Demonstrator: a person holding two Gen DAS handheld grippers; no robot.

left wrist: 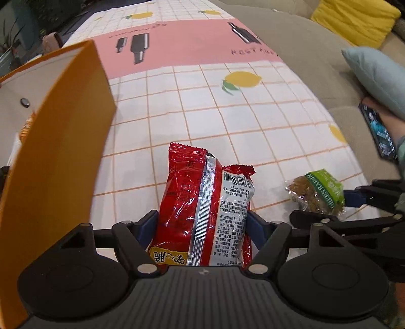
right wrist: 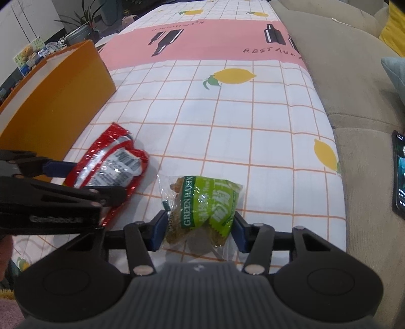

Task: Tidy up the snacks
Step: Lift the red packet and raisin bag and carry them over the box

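Note:
My left gripper (left wrist: 202, 222) is shut on a red snack packet (left wrist: 202, 202), its blue pads pressing both sides; the packet sticks forward over the tablecloth. The same packet shows in the right wrist view (right wrist: 111, 167), held by the left gripper (right wrist: 83, 177). My right gripper (right wrist: 200, 227) is shut on a green raisin snack packet (right wrist: 205, 205); it also shows in the left wrist view (left wrist: 319, 192), with the right gripper (left wrist: 346, 202) on it. An orange box (left wrist: 58, 157) with a white inside stands open at the left, also seen in the right wrist view (right wrist: 55, 101).
The table wears a checked cloth with lemons and a pink band (right wrist: 227, 121). A beige sofa (right wrist: 354, 88) runs along the right, with a phone (right wrist: 400, 177), a yellow cushion (left wrist: 354, 20) and a pale blue cushion (left wrist: 374, 76). Plants stand at the far left (right wrist: 83, 22).

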